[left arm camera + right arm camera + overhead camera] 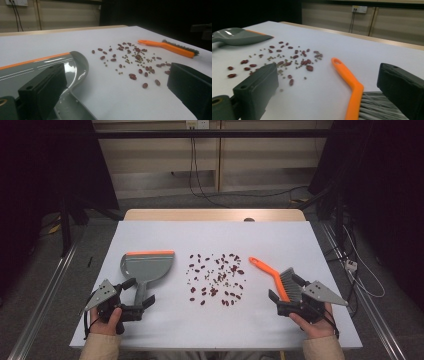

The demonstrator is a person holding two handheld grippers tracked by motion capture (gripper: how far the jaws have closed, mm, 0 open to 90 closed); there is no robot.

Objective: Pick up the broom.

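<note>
High view: the dustpan (148, 266) handle end is masked by the left gripper (131, 306); the bristles of the brush (281, 281) run partly beneath the right gripper (289, 296). The smaller pale grains among the scattered beans (216, 279) are too small to identify. Both forearms are cut off by the lower edge.

Left gripper view: the dustpan (53, 75) is cropped at left and bottom and partly covered by a jaw.

Right gripper view: the brush (355, 96) head leaves the frame at bottom; the nearest beans (287, 63) are blurred.
</note>
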